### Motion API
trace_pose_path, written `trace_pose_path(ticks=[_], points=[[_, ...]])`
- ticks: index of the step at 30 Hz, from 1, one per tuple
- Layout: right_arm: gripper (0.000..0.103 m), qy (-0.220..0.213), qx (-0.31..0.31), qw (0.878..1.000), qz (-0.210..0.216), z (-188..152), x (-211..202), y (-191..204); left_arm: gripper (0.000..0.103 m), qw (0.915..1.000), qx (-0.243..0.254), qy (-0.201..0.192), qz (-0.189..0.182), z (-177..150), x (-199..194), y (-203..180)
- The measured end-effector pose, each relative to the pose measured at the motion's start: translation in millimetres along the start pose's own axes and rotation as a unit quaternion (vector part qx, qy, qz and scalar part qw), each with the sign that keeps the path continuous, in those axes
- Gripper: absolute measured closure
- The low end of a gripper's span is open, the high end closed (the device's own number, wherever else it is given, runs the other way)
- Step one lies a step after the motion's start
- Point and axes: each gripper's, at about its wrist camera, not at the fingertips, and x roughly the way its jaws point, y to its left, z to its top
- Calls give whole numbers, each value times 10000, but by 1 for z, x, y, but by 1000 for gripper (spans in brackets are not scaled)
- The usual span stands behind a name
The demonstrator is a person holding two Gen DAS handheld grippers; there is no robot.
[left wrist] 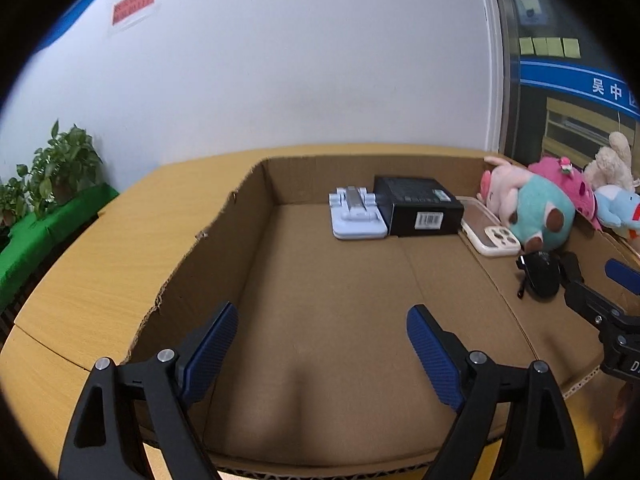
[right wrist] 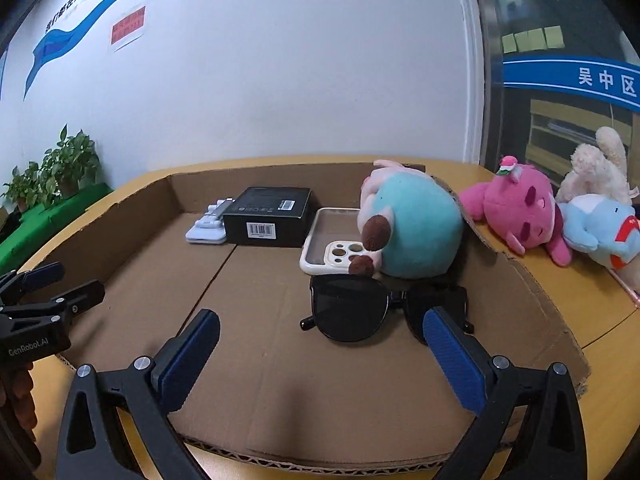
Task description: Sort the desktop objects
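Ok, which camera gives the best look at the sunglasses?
The right wrist view. There the sunglasses lie near the middle of the cardboard tray, both lenses facing the camera, one partly behind a blue pad. The left wrist view catches them only at the right edge, small, dark and hard to make out.

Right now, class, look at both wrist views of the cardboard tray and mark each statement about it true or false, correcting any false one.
1. The sunglasses lie inside the cardboard tray. True.
2. The black box stands on the yellow table outside the tray. False: it sits inside the tray, against the white phone stand.
3. The right tool grips the sunglasses. False: it is open and holds nothing.
4. The teal plush partly overlaps the phone case. True.
5. The pink plush lies outside the tray. True.
6. The left tool holds the phone case. False: it is open over bare cardboard.
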Motion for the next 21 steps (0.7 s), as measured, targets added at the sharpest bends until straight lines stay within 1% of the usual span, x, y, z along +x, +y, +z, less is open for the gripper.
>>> trace_pose_path(ticks=[2,3,9,17,21], points=[[0,16,-33,10000,43,0,-2,-1,14,9998,3,-166,57,-3,-1,-2],[0,25,-50,10000,64,-1,-3,-1,13,9998,9,-176,73,-3,-1,-2],[0,56,-59,9999,87,-2,-3,-2,7,9998,8,-68,200,0,6,-6],[0,55,-59,9999,87,-2,-4,-1,6,9998,22,-83,182,0,6,-6],[0,47,-23,10000,60,-2,-4,-2,6,9995,-22,-303,43,-5,-13,-10]])
